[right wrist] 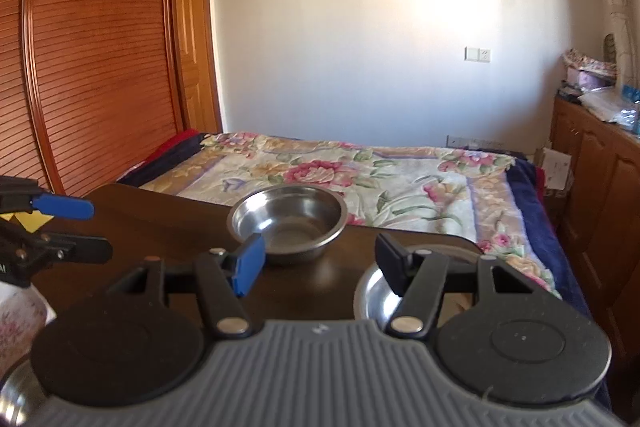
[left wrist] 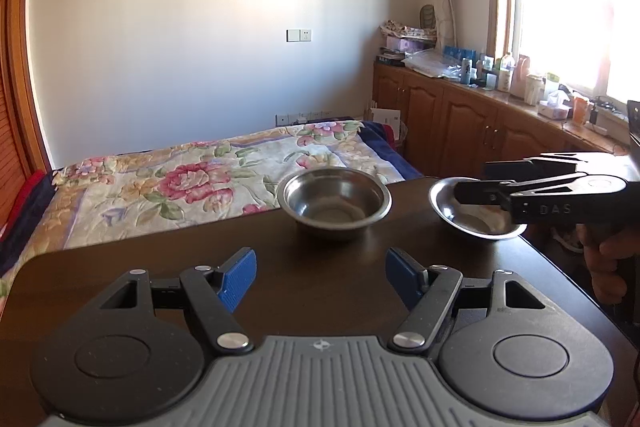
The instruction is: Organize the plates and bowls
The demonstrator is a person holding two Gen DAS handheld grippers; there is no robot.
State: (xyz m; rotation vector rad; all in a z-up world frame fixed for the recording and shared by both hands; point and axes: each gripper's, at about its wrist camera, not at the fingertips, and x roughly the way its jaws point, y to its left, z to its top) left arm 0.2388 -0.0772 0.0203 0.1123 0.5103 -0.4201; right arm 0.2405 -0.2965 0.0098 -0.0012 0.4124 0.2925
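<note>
Two steel bowls on a dark desk, both tools spread wide and holding nothing.

In the left wrist view the left tool [left wrist: 321, 277] sits low in the frame, its blue pads far apart above the bare desk [left wrist: 160, 267]. The deeper steel bowl [left wrist: 334, 201] stands upright at centre, mouth up. The shallow steel dish [left wrist: 476, 211] lies at the right edge, tilted a little toward the camera — round, so neither has a long axis. The right tool [left wrist: 476, 183] reaches in from the right, one finger above the dish and one across its rim, jaws apart. In the right wrist view the dish shows only partly, behind the tool's right-hand finger [right wrist: 394, 267]; whether anything touches it I cannot tell. A floral bed [left wrist: 180, 183] lies beyond the desk.
</note>
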